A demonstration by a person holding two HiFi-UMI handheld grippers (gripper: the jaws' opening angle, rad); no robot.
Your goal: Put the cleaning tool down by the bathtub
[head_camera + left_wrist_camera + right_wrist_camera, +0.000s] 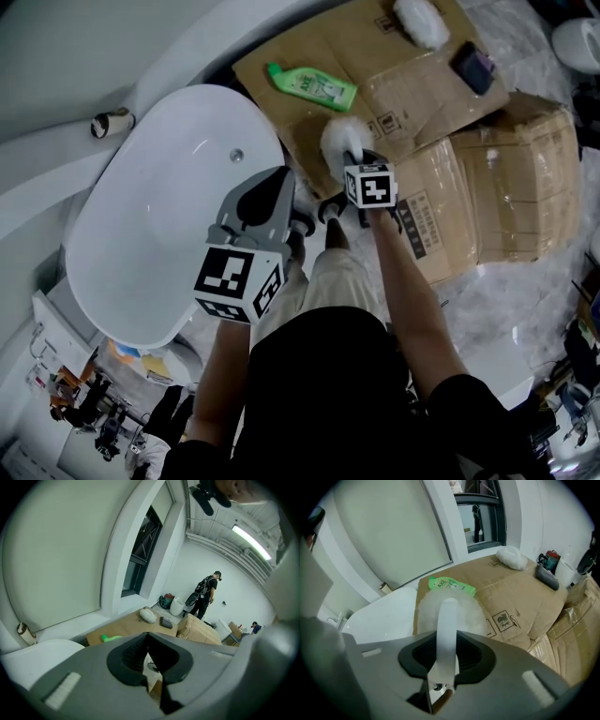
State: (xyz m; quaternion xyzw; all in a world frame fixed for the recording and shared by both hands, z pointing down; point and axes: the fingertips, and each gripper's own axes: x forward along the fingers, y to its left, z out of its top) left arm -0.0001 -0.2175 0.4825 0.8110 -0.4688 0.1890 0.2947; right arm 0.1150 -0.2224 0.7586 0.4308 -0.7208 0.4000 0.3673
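Observation:
The cleaning tool [343, 139] is a brush with a fluffy white head and a white handle. My right gripper [357, 162] is shut on that handle, and the head hangs over flattened cardboard just right of the white bathtub [141, 187]. In the right gripper view the handle [446, 620] runs straight up between the jaws of my right gripper [448, 641], with the tub [379, 616] at the left. My left gripper [271, 180] hovers over the tub's right rim. Its jaws stand together with nothing in them in the left gripper view [149, 640].
A green bottle [309, 86] lies on the cardboard sheet [412, 66] beyond the brush. Farther off are a white fluffy pad [422, 21] and a dark flat object [472, 66]. Cardboard boxes [497, 187] lie right. A roll [111, 122] sits on the ledge. A person [205, 595] stands far off.

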